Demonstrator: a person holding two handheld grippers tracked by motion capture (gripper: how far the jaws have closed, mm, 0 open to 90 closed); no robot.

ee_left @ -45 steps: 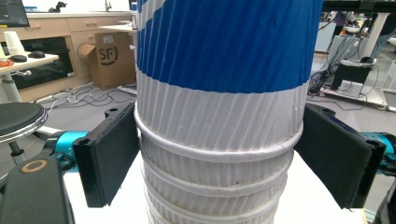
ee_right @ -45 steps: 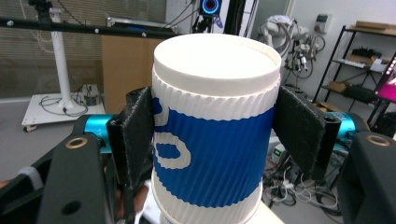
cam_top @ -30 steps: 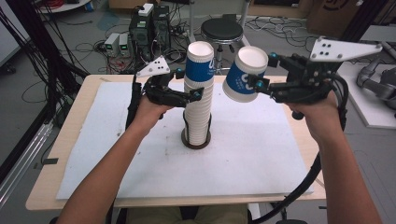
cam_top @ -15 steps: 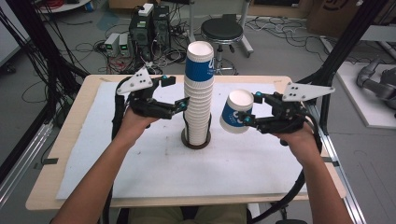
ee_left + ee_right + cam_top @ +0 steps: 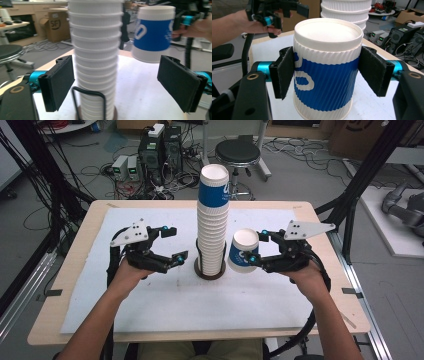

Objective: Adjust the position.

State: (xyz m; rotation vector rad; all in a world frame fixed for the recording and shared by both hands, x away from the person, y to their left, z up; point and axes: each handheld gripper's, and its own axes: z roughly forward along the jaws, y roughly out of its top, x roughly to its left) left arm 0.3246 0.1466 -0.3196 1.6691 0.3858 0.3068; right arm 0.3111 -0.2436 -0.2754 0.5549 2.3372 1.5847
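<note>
A tall stack of upturned white ribbed paper cups (image 5: 212, 220), the top one banded blue, stands in a round wire holder (image 5: 210, 272) at the table's middle. My right gripper (image 5: 256, 246) is shut on a single upturned blue-and-white cup (image 5: 242, 251), held just off the table beside the stack's right side. In the right gripper view both pads press that cup (image 5: 324, 82). My left gripper (image 5: 176, 243) is open to the left of the stack, not touching it. The left gripper view looks between the spread jaws at the stack (image 5: 96, 62) and the held cup (image 5: 153, 35).
A white sheet (image 5: 165, 310) covers the wooden table (image 5: 75, 330). Behind the table are a black stool (image 5: 237, 152), computer boxes (image 5: 160, 145) and floor cables. Black frame poles (image 5: 365, 180) rise at the right.
My right gripper brought the single cup down from near the stack's top to low beside it. My left gripper drew back leftward from the stack.
</note>
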